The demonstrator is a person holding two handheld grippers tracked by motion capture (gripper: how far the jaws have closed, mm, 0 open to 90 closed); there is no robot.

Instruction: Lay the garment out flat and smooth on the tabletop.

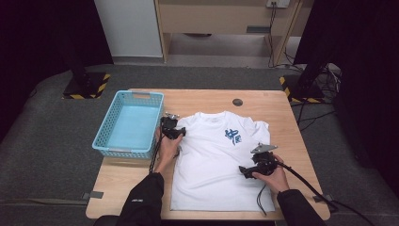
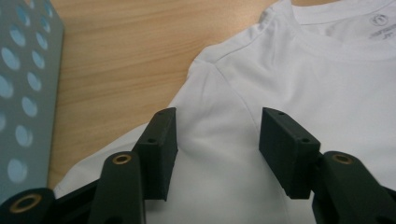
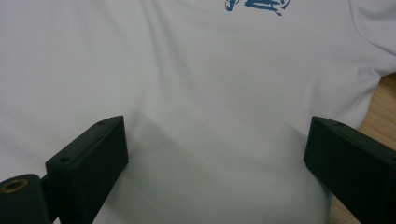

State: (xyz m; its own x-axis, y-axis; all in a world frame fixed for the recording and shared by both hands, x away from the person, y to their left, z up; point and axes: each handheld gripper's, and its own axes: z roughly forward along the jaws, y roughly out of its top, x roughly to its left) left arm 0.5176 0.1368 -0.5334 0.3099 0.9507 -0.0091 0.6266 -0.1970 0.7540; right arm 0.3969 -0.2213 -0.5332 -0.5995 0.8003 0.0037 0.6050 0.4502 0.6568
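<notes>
wooden worktop [image 1: 207, 96] carries a white t-shirt [image 1: 216, 160] lying flat, collar pointing away from the person, long axis from collar to hem. left gripper [image 2: 217, 140] fingers stand apart over the sleeve seam; right gripper [image 3: 217, 154] fingers are wide apart above the body cloth. it looks soft, light and limp, so pinch an edge or fold.

Basket [image 1: 129, 123] blocks left; right clear

White T-shirt [image 1: 214, 160] (blue print) flat on table [image 1: 277, 106]
</notes>
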